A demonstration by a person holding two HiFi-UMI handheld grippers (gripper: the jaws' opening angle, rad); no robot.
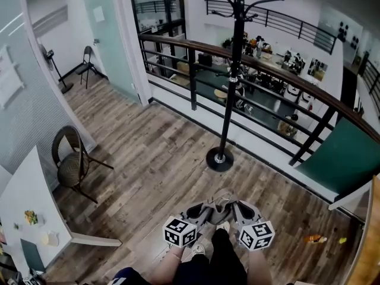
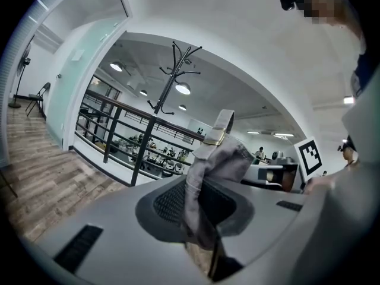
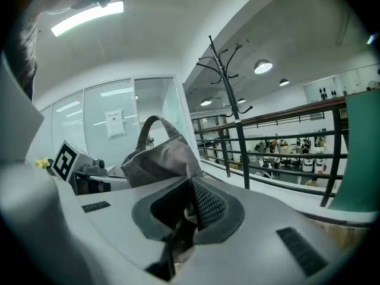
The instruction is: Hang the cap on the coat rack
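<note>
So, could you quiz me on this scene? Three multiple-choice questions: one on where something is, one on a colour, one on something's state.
1. In the head view the rack stands: A. ahead, by the railing; B. at the far left edge; C. at the bottom edge.
2. The cap is: A. red; B. grey; C. yellow.
3. The cap is: A. hung on the rack; B. clamped by the left gripper and right gripper; C. lying loose.
Answers: 1 A, its base sits just before the railing; 2 B, grey fabric shows in both gripper views; 3 B, each gripper's jaws pinch the fabric.
</note>
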